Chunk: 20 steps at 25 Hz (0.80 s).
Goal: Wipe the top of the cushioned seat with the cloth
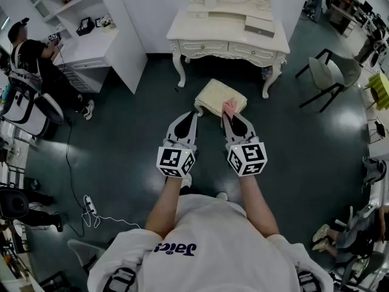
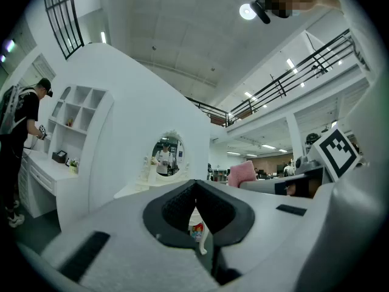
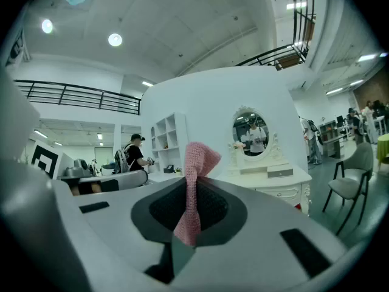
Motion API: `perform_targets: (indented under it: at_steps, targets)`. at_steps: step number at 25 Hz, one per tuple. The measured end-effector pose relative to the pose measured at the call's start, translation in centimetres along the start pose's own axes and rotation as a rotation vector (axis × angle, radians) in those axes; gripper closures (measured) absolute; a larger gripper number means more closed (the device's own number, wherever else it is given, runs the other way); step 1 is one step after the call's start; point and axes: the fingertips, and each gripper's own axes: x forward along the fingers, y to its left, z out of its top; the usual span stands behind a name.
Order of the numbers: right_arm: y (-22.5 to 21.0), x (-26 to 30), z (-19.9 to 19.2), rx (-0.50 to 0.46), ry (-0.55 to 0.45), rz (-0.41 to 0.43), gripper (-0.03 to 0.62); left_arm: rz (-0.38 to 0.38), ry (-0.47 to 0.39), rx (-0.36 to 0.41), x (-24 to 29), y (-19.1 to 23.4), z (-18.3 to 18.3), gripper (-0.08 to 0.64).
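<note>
Head view showed the white dressing table (image 1: pixel 228 35) at the far side, with the cushioned seat (image 1: pixel 214 95) standing on the floor just in front of it. The seat's cream top carried no mark I could read as wiped or unwiped. The scene fitted either a cloth about to go down on the seat or one just lifted off it, so I could not rate progress further.

The left gripper (image 1: pixel 196 113) hung beside the seat's near corner. Its jaws were together at the tips and held nothing.

The right gripper (image 1: pixel 227 115) sat at the seat's near edge, jaws clamped on the pink cloth (image 1: pixel 230 106). In the right gripper view a fold of it stood up past the jaw tips. I could not tell whether the cloth touched the seat top.
</note>
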Motion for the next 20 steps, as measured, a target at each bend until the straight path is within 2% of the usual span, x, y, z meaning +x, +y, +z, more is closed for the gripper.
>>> perform_targets:
  at_steps: [7,13,20]
  targets:
    - [3.7,8.2,-1.3,0.022,0.026,-0.06,0.571,-0.05,0.007,-0.009,0.2,8.7,0.8,0.546]
    - [6.9,15.1,-2.2,0.058,0.033,-0.117,0.571,-0.088,0.025,-0.056,0.7,16.7,0.8,0.546]
    - [8.9,19.7,-4.0,0.055,0.085,-0.16,0.571,-0.16,0.048,-0.093,2.3,21.0,-0.2,0.546]
